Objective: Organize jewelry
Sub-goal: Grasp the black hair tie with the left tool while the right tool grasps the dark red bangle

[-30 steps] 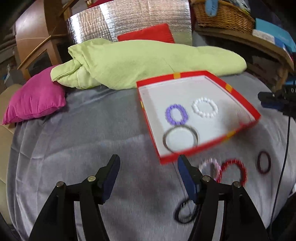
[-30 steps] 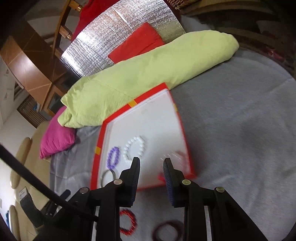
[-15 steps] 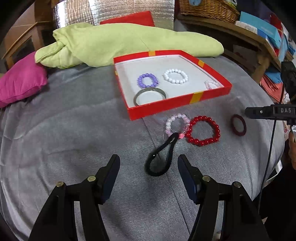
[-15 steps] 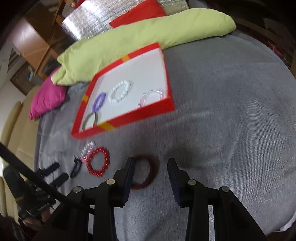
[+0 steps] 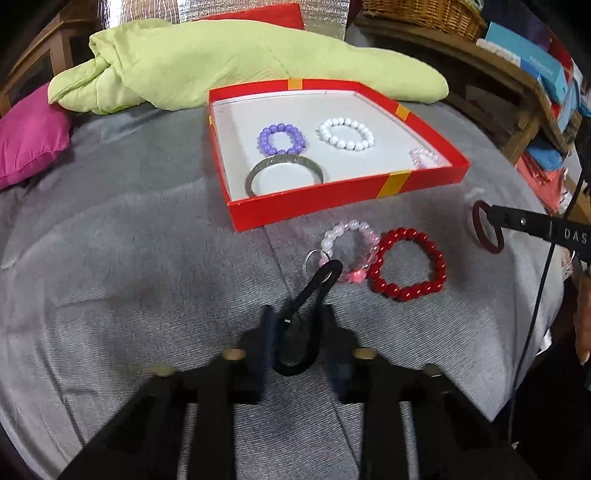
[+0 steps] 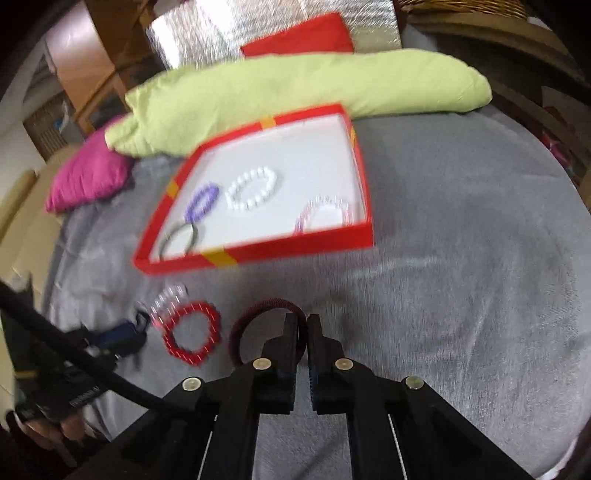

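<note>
A red box (image 5: 391,183) (image 6: 280,249) on the grey cloth holds a purple bead bracelet (image 5: 281,139), a white bead bracelet (image 5: 346,133), a silver bangle (image 5: 284,174) and a pale pink bracelet (image 5: 424,157). In front lie a pink bead bracelet (image 5: 349,248) and a red bead bracelet (image 5: 407,264) (image 6: 191,333). My left gripper (image 5: 297,325) is shut on a black hair tie (image 5: 308,306). My right gripper (image 6: 302,325) is shut on the rim of a dark red ring bracelet (image 6: 255,321) (image 5: 487,227).
A green folded blanket (image 5: 229,62) and a magenta cushion (image 5: 29,136) lie behind the box. A wooden shelf with a wicker basket (image 5: 424,14) and boxes stands at the back right. A black cable (image 5: 535,314) hangs at the right.
My left gripper has closed on the black hair tie. My right gripper has moved forward and closed on the dark red ring bracelet.
</note>
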